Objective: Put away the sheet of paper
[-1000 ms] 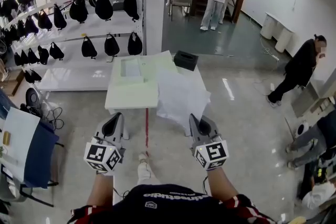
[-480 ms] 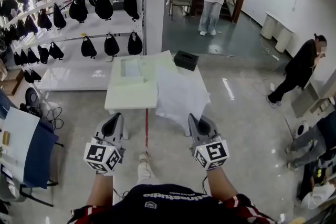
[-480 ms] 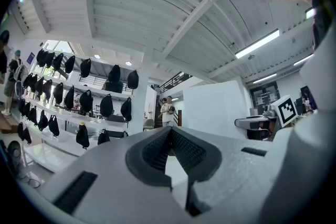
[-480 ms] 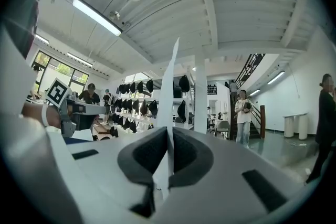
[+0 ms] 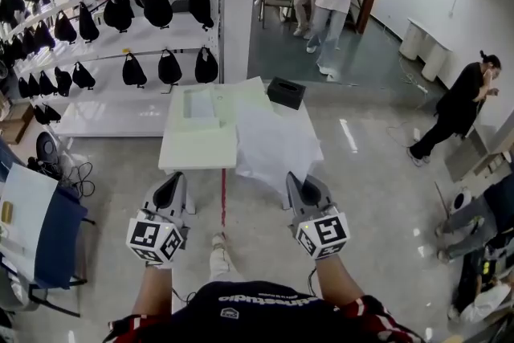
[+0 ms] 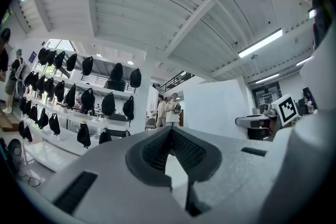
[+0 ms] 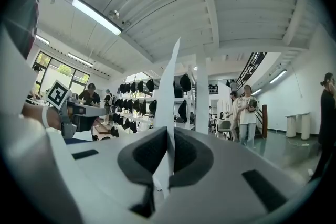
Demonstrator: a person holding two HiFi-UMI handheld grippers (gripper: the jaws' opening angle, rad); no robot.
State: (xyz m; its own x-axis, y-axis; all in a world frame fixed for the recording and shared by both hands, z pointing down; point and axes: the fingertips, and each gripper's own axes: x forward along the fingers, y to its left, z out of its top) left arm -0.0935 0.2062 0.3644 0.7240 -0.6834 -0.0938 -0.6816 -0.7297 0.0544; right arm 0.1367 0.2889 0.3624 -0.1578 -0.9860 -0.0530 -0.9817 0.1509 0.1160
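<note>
The right tool (image 5: 300, 185) is pressed together on the paper (image 5: 277, 142) and pinches it at its near edge. In the right gripper view the sheet shows as 1 thin white line, standing upright between the 2 pads and rising above them. In the left gripper view its broad white face is seen, turned toward the left side. In the head view the paper reaches from the right tool away from the person, and its long axis points to the black box (image 5: 285, 92) at the far end. There its left part lies over the right edge of the white bench (image 5: 193, 150); whether it touches the bench I cannot tell.

The left tool (image 5: 172, 187) is level, near the front edge of the bench. Its pads meet at the tip and I see nothing held between them. Both tools point forward, well apart from each other, with a red line (image 5: 223, 197) on the floor between them. Behind the bench stand white shelves (image 5: 104, 115) with black bags
</note>
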